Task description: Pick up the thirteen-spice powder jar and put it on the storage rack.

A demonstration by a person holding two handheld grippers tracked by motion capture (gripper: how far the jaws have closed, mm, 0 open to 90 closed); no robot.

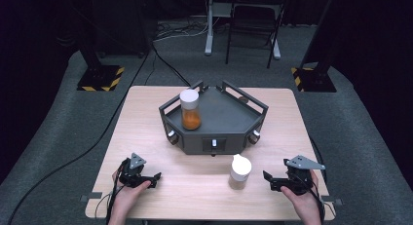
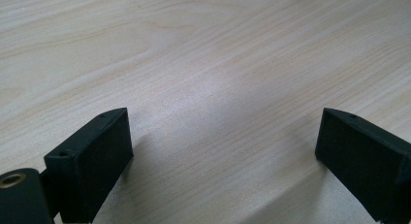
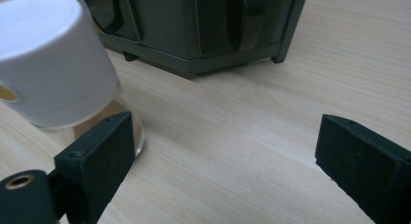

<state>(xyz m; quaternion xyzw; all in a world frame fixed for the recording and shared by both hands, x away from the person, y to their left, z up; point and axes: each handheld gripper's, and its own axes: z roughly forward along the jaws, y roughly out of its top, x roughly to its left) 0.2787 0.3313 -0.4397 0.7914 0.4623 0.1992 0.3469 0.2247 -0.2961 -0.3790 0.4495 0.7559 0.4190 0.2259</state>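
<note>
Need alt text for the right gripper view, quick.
A white-capped jar stands on the wooden table just beyond the left of two open black jaws, nothing between them. Behind it sits the dark grey tray.

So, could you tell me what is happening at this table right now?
A person holds a gripper in each hand over a wooden table. The right gripper, jaws open, sits beside a white-capped jar, not gripping it. The left gripper is open over bare wood. A second jar with orange contents stands on the dark tray behind.
</note>
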